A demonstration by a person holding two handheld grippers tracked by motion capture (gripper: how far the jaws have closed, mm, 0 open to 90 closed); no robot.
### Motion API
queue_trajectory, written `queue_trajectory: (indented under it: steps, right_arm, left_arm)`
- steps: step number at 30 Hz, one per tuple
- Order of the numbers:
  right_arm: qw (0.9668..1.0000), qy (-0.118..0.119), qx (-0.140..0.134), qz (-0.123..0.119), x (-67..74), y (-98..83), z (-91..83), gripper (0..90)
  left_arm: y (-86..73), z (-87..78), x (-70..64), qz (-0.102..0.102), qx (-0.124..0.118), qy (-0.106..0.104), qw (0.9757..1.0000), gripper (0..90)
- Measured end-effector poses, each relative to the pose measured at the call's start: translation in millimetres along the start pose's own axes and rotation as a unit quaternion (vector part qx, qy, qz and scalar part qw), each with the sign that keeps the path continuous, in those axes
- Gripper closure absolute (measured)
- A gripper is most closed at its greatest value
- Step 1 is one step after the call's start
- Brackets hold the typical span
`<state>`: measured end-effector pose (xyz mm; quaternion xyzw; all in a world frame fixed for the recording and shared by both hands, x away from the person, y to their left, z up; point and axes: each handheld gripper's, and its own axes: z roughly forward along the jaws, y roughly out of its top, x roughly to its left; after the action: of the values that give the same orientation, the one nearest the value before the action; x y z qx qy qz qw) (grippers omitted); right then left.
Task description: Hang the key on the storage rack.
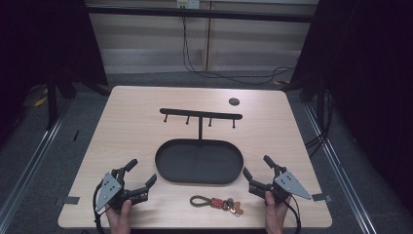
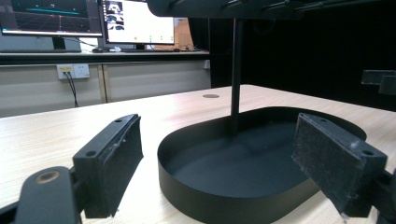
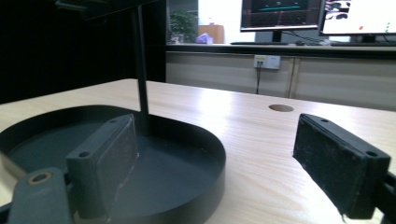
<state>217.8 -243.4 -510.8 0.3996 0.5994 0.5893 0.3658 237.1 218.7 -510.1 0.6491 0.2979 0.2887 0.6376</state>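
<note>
I held both grippers low at my edge of the table (image 1: 146, 105), one at each end of the tray (image 1: 168, 173). The left gripper (image 1: 140, 174) had its jaws wide apart with nothing between them, and so did the right gripper (image 1: 257, 166). The keyring (image 1: 218, 203) lay flat between my hands, just in front of the tray's near wall – a green loop at its left end, red pieces in the middle, a cluster of keys at the right. It touched neither gripper.

The stand (image 1: 200, 117) rose from the tray's far side, its bar carrying four small pegs, all bare. I judged the job to be hanging the keyring on one of them, and that the pickup had not begun.

To do it well, I thought the right gripper should take the red middle section, coming down from above with the pads square across it – not the loop, which had to stay free and open for the peg. The keys would swing once lifted, so a slow rise seemed wise. The left gripper could steady the loop if it drooped.
</note>
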Motion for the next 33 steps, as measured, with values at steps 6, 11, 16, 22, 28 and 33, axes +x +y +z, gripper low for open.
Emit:
queue_trajectory:
  steps: [6, 11, 16, 22, 28, 33]
  right_arm:
    - [0.9998, -0.007, 0.019, 0.001, 1.2, 1.5, 2.6, 12.6]
    - [0.9996, -0.011, 0.024, 0.012, -0.3, 1.8, 3.0, 13.0]
    - [0.9984, -0.012, 0.052, 0.014, -0.4, 3.7, 6.8, 15.6]
    - [0.9967, 0.005, 0.08, 0.012, 1.6, 6.5, 7.6, 23.7]
    - [0.9918, 0.055, 0.114, 0.022, 8.1, 17.6, 4.9, 35.2]
    - [0.9832, 0.101, 0.151, 0.018, 13.0, 25.5, 7.6, 41.9]
  left_arm:
    - [0.1, 0.3, 0.3, -0.002, -0.001, 0.001, 1.0, 15.7]
    - [0.0, 0.7, 0.0, -0.004, -0.003, 0.001, 1.0, 15.7]
    - [0.1, 0.6, 0.2, -0.002, -0.001, 0.001, 1.0, 15.7]
    - [0.0, 0.4, -0.1, -0.001, -0.001, 0.001, 1.0, 15.7]
    - [0.0, 0.4, -0.1, -0.001, -0.001, 0.001, 1.0, 15.7]
    - [0.1, 0.4, 0.0, -0.001, -0.001, 0.001, 1.0, 15.7]
